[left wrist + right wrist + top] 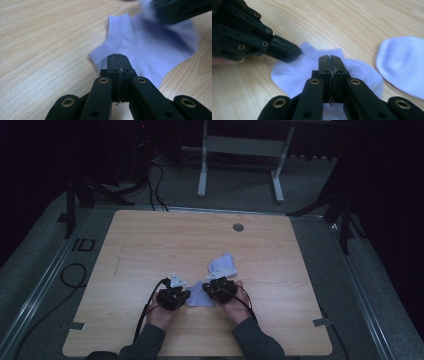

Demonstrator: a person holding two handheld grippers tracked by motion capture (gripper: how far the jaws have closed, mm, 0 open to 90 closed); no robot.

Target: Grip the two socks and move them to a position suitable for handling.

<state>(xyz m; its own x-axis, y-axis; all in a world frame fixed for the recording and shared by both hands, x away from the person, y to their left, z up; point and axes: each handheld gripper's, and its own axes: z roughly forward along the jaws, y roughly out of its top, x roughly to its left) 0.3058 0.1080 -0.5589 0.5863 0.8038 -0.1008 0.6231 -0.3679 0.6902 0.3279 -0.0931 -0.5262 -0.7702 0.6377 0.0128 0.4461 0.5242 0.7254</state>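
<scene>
A pale lilac sock (198, 298) lies flat on the wooden table (150, 245), between my two grippers. My left gripper (117, 58) is shut, its closed tips resting at the ribbed cuff edge of the sock (155, 50). From the right gripper view, the left gripper (288, 51) touches a corner of the sock (292, 75). My right gripper (329, 60) is shut low over the sock's middle and seems to pinch its fabric. The right gripper (180, 10) looks blurred, with the sock's far edge drawn up to it.
A second pale sock (222, 265) lies just beyond the right gripper, also seen at the right as the second sock (404, 62). A round grommet (238, 227) sits near the table's far edge. Cables trail from both grippers toward the person's sleeves.
</scene>
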